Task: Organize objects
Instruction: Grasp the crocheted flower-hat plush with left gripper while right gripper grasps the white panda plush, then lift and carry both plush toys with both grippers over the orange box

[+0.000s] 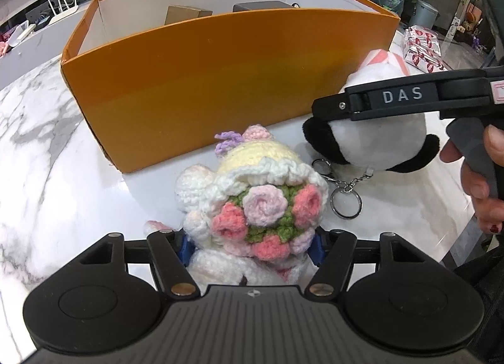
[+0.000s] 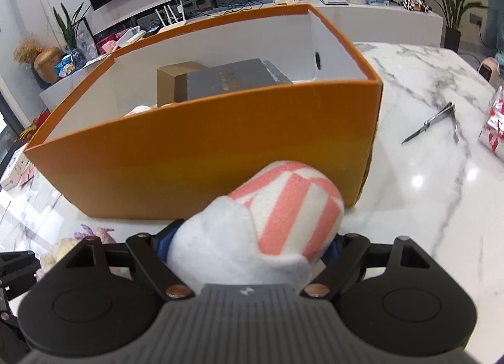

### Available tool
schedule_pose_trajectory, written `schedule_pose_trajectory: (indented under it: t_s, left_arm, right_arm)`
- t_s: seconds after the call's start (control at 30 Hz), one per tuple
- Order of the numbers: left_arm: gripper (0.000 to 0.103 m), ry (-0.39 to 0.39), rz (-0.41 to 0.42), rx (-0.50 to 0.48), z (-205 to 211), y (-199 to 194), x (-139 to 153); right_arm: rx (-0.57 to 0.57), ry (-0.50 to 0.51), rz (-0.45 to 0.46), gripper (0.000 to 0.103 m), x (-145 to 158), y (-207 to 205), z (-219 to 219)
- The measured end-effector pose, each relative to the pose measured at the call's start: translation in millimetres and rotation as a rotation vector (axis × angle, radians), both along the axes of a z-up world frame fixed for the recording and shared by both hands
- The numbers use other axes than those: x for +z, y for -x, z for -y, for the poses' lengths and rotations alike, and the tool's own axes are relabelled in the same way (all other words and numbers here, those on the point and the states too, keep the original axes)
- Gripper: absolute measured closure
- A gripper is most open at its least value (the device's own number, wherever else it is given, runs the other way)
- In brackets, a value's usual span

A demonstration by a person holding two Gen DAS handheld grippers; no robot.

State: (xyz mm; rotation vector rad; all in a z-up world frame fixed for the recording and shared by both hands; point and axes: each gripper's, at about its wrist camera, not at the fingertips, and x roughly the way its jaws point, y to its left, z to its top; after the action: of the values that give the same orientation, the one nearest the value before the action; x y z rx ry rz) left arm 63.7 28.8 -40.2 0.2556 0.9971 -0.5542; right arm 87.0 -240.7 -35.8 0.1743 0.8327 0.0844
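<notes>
A large orange box with a white inside stands on the marble table; it also shows in the right wrist view. My left gripper is shut on a crocheted doll holding a knitted rose bouquet, just in front of the box. My right gripper is shut on a white plush toy with a pink-striped part. In the left wrist view that plush shows black ears and a key ring, with the right gripper over it.
Inside the box lie a brown carton and a grey box. A folding metal tool and a red-and-white wrapped packet lie on the marble table to the right. A shelf with clutter runs behind.
</notes>
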Motion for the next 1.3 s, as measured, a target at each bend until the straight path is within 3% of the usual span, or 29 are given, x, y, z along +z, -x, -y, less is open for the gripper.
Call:
schedule_pose_trajectory:
  t_s: [0.37,0.77,1.3]
  left_arm:
    - [0.027,0.006,0.015,0.065,-2.1,9.5,22.4]
    - [0.027,-0.009,0.143,0.141,-0.3,16.3,50.3]
    - [0.027,0.061,0.268,0.190,12.1,13.1,93.0]
  right_arm:
    - [0.030,0.027,0.031,0.019,23.8,20.4,-3.7]
    - [0.056,0.094,0.148,0.018,65.4,49.0,-8.0]
    - [0.045,0.134,0.261,0.018,109.4,63.7,-7.5]
